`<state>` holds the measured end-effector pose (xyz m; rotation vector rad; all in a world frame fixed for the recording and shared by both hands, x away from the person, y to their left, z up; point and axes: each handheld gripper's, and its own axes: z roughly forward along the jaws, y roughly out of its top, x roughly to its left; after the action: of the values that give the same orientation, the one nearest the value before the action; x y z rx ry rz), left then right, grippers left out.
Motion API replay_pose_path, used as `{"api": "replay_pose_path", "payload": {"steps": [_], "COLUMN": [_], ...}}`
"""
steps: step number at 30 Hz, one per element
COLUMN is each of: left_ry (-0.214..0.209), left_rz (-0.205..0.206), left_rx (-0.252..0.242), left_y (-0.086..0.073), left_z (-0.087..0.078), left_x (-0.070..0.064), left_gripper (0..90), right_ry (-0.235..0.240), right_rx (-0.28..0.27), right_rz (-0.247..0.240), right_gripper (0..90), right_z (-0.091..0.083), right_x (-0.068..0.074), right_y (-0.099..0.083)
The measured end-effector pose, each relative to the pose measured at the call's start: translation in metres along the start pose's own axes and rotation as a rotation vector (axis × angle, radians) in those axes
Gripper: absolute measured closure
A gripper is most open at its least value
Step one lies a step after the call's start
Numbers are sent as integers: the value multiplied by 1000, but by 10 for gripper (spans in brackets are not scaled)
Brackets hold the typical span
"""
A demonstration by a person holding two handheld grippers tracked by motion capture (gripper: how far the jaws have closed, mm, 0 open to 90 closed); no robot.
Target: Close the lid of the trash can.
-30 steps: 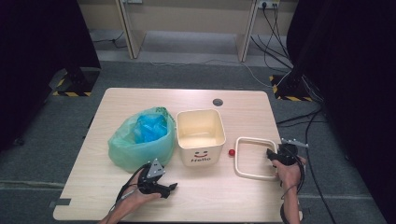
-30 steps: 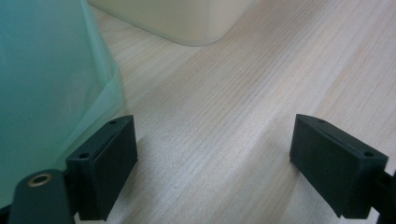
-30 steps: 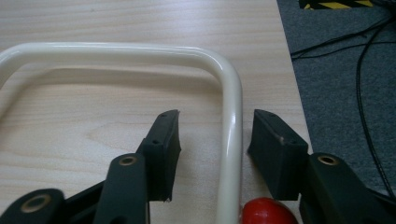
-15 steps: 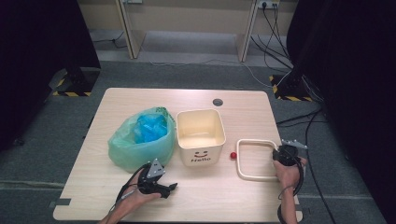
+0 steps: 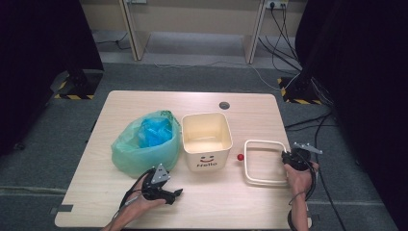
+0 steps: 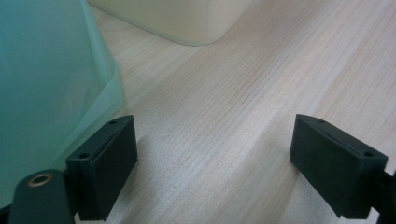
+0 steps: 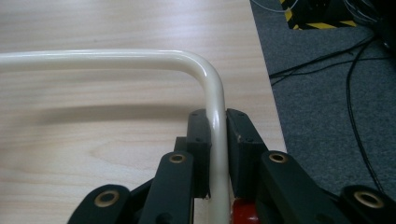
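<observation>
A cream square bin [image 5: 207, 138] with a smiley and "Hello" on its front stands mid-table. Beside it on the left sits a green plastic bag [image 5: 144, 144] with blue material inside. A cream rectangular ring frame [image 5: 263, 162] lies at the table's right side. My right gripper [image 5: 287, 158] is shut on the frame's right bar [image 7: 217, 122], near its rounded corner. My left gripper [image 5: 169, 193] rests on the table near the front edge, jaws wide open with nothing between them; its view shows the bag [image 6: 46, 70] at left and the bin's base [image 6: 177, 21] ahead.
A small red ball [image 5: 239, 157] lies between the bin and the frame. A round cable hole [image 5: 224, 105] sits near the table's far edge. The table's right edge [image 7: 268, 84] runs close beside the frame, with cables on the grey floor beyond.
The right gripper has drawn the ring frame to the right, away from the bin and toward the table's right edge. The left gripper has stayed in place.
</observation>
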<state>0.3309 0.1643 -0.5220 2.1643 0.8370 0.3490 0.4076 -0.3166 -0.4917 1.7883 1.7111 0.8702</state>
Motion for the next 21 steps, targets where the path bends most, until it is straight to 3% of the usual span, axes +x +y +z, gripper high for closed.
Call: {"api": "replay_pose_path", "payload": {"steps": [5,11,14,21], "left_ry": [-7,-6,-8,-10], "left_rz": [-5,-8,-16,-29], "left_rx": [-11,-69,-111,-141], "left_y": [0,9,14,20], "left_z": [-2,-8,-14,-19], "left_x": [1,-3,-4,-4], "left_gripper": [170,175,177,182], "right_ry": [35,72,80,100], "right_rx": [-35,-64,-72,-111], "right_rz": [16,43,41,28], "right_gripper": [805,806,806,807], "right_z": [-9,-21,-26,-40], "right_x": [0,1,0,9], "right_y": [7,17,24,48]}}
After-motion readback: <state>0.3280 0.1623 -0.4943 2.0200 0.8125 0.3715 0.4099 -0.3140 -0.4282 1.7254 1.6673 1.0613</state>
